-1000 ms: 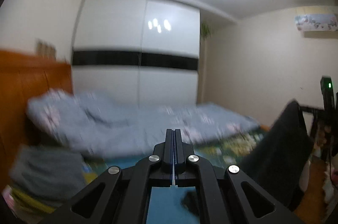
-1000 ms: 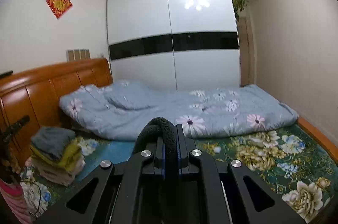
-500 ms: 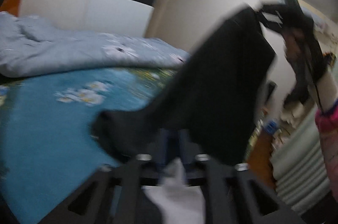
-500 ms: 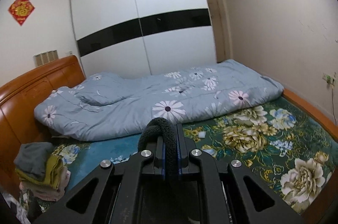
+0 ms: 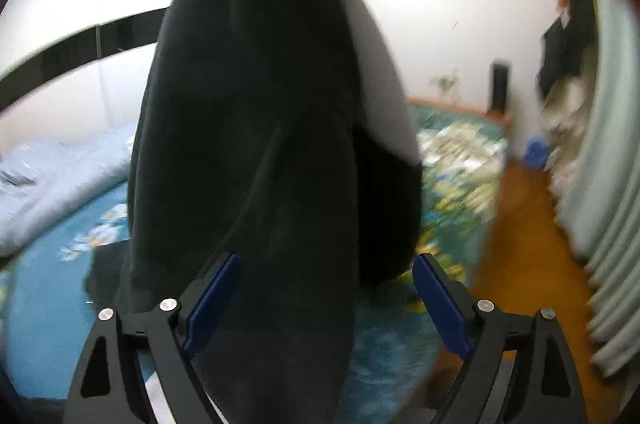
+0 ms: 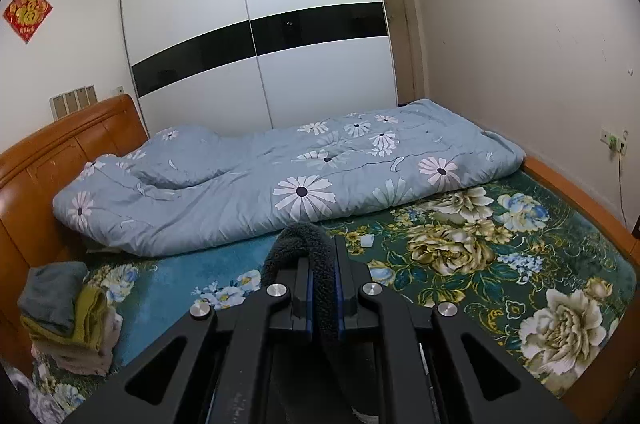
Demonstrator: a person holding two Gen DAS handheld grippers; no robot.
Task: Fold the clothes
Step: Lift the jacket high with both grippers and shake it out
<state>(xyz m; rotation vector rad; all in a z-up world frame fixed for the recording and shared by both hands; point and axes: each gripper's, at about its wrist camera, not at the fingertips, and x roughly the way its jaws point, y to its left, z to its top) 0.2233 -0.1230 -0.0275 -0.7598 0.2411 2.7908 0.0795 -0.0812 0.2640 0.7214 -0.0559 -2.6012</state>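
A dark fleece garment (image 5: pixel 256 127) hangs in the air over the bed, filling the middle of the left wrist view, with a white panel showing on its right side. My left gripper (image 5: pixel 326 300) is open, its blue pads (image 5: pixel 212 294) on either side of the garment's lower part, not closed on it. My right gripper (image 6: pixel 322 288) is shut on a fold of the same dark fleece garment (image 6: pixel 300 244) and holds it up above the bed.
A blue flowered quilt (image 6: pixel 288 175) lies across the far half of the bed. A stack of folded clothes (image 6: pixel 64 312) sits at the left by the wooden headboard (image 6: pixel 60 151). The green floral bedspread (image 6: pixel 480 264) covers the near side. Wooden floor and curtains (image 5: pixel 600 264) are to the right.
My left gripper has opened from shut and swung right and down to face the hanging garment. My right gripper has kept its hold and turned slightly.
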